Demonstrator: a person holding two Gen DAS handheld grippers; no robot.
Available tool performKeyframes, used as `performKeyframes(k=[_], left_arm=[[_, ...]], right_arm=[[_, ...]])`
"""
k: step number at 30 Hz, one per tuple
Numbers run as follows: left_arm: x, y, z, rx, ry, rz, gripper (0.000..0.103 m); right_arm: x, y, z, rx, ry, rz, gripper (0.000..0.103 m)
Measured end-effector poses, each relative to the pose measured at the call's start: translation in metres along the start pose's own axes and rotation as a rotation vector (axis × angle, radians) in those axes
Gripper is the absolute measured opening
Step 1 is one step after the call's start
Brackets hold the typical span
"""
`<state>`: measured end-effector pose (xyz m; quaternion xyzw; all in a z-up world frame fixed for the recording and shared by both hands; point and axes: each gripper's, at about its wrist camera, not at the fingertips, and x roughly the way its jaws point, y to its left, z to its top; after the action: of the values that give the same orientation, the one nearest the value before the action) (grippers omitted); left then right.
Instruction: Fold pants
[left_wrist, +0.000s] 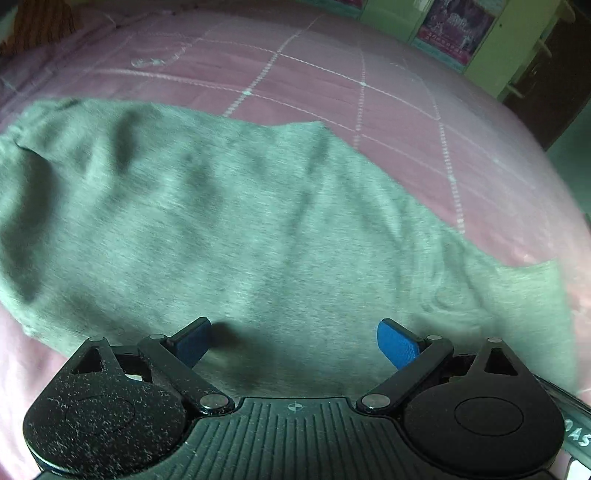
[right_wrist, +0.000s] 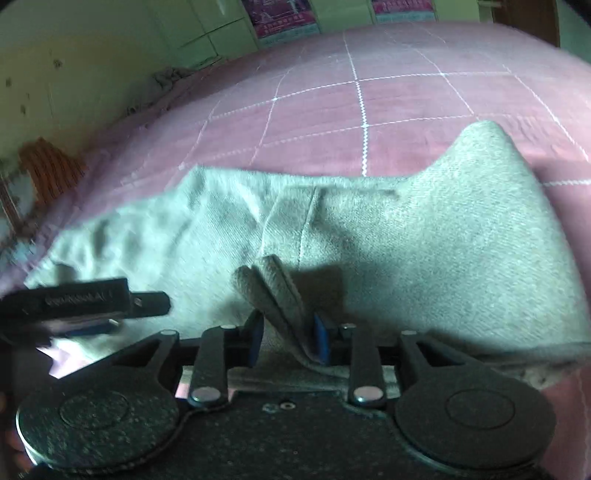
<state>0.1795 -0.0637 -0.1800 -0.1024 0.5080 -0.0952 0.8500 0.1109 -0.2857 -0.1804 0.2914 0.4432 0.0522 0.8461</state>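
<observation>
Right gripper (right_wrist: 288, 338): blue pads drawn in close on a raised fold of the grey pants (right_wrist: 424, 251), cloth pinched between them and bunched up just ahead of the jaws. Left gripper (left_wrist: 294, 345): fingers spread wide, blue pads (left_wrist: 397, 343) well apart, nothing between them; it hangs just over the near edge of the pants (left_wrist: 221, 229). In the right wrist view the left gripper (right_wrist: 85, 306) shows side-on at the left, blurred, low over the cloth.

Pants lie spread across a pink bedcover (left_wrist: 369, 103) with a white stitched grid, rumpled in soft creases. One corner of the cloth (right_wrist: 484, 147) stands up in a peak toward the right.

Farther off: an orange-brown cloth (right_wrist: 48, 166) at the bed's left edge. Green cabinet fronts (left_wrist: 487, 48) carrying posters (left_wrist: 458, 26) behind the bed.
</observation>
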Motion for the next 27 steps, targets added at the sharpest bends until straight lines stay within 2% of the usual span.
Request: performKeyframes(k=[1,2,3,5,10,11,13,15,18,19,22,25,27], left_arm=[[0.001,-0.001,0.001,-0.023,0.013,-0.045,0.096],[0.002,-0.003,0.001,-0.046,0.024,-0.090,0.096],[0.002,-0.005,0.000,-0.071,0.035,-0.140,0.096],[0.005,-0.011,-0.002,-0.112,0.059,-0.208,0.096],[0.023,-0.036,-0.013,-0.137,0.114,-0.281,0.095],[0.026,-0.040,-0.016,-0.137,0.113,-0.282,0.092],[0.035,-0.049,-0.020,-0.142,0.133,-0.307,0.056],[0.042,-0.056,-0.023,-0.154,0.134,-0.295,0.049],[0.046,-0.058,-0.025,-0.191,0.120,-0.271,0.020],[0.042,-0.058,-0.024,-0.201,0.104,-0.268,0.018],[0.010,-0.061,-0.015,-0.142,0.002,-0.268,0.018],[-0.025,-0.051,0.005,-0.118,-0.085,-0.300,0.018],[-0.039,-0.039,0.012,-0.068,-0.123,-0.260,0.018]], right_arm=[[-0.011,0.000,0.001,0.012,-0.026,0.019,0.033],[-0.024,-0.005,0.004,0.017,-0.064,0.023,0.038],[-0.036,-0.009,0.003,0.016,-0.101,0.015,0.044],[-0.057,-0.020,0.005,0.022,-0.163,-0.002,0.047],[-0.081,-0.052,0.001,0.097,-0.231,-0.054,0.049],[-0.085,-0.060,-0.001,0.120,-0.238,-0.059,0.050],[-0.087,-0.071,-0.007,0.163,-0.252,-0.062,0.051],[-0.089,-0.081,-0.013,0.192,-0.264,-0.071,0.053],[-0.092,-0.092,-0.022,0.223,-0.277,-0.087,0.053],[-0.092,-0.095,-0.025,0.237,-0.279,-0.089,0.053],[-0.094,-0.102,-0.024,0.239,-0.292,-0.143,0.053],[-0.092,-0.105,-0.013,0.228,-0.304,-0.190,0.042],[-0.087,-0.101,-0.004,0.204,-0.299,-0.197,0.039]])
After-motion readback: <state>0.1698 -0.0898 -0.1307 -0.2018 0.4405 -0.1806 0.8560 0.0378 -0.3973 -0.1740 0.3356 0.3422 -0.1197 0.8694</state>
